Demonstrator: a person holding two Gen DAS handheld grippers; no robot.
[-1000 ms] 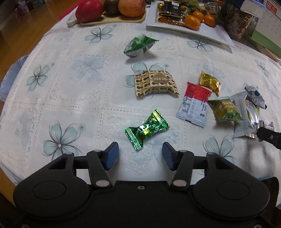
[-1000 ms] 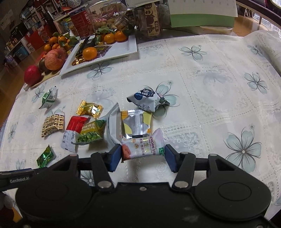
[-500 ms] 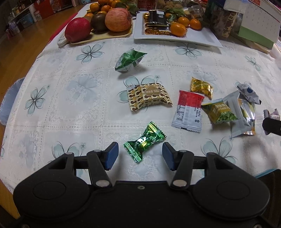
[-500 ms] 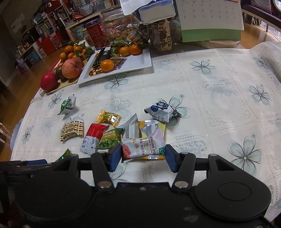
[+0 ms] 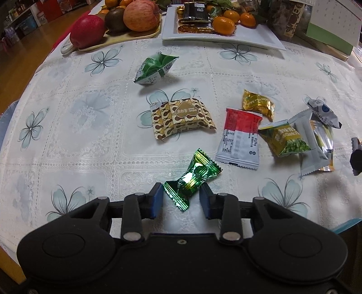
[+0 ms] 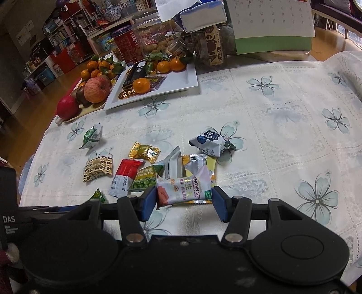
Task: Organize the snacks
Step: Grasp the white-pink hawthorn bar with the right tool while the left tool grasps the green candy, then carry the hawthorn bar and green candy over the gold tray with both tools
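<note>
Snacks are lying scattered over the flowered surface [image 5: 67,126], and the left wrist view is taking the green candy [image 5: 192,179] as its landmark. The left gripper [image 5: 181,199] is reaching down over that candy, and its fingers [image 5: 156,201] have just been closing: they are standing about half open with the candy between them, both blue pads touching its wrapper. Just beyond the candy a brown packet [image 5: 181,118] is lying flat, and farther beyond it a green-white pouch [image 5: 155,67] is sitting puffed up. To the candy's right a red-white sachet [image 5: 239,138] is resting near it, then a pea packet [image 5: 286,140] and a gold packet [image 5: 258,105]. Well beyond the candy a white plate [image 5: 255,37] is carrying oranges, with apples [image 5: 140,14] beside it.

In the right wrist view the landmark is the white snack bag [image 6: 184,190]. The right gripper [image 6: 185,200] is holding this bag crosswise, its fingers [image 6: 150,203] about half open and pressing on the bag's two ends. Just behind the bag a silver-yellow packet [image 6: 198,164] is lying on the surface, and beyond that a blue-white pouch [image 6: 207,143]. Left of the bag the pea packet [image 6: 146,178] and the red-white sachet [image 6: 124,177] are lying side by side.
</note>
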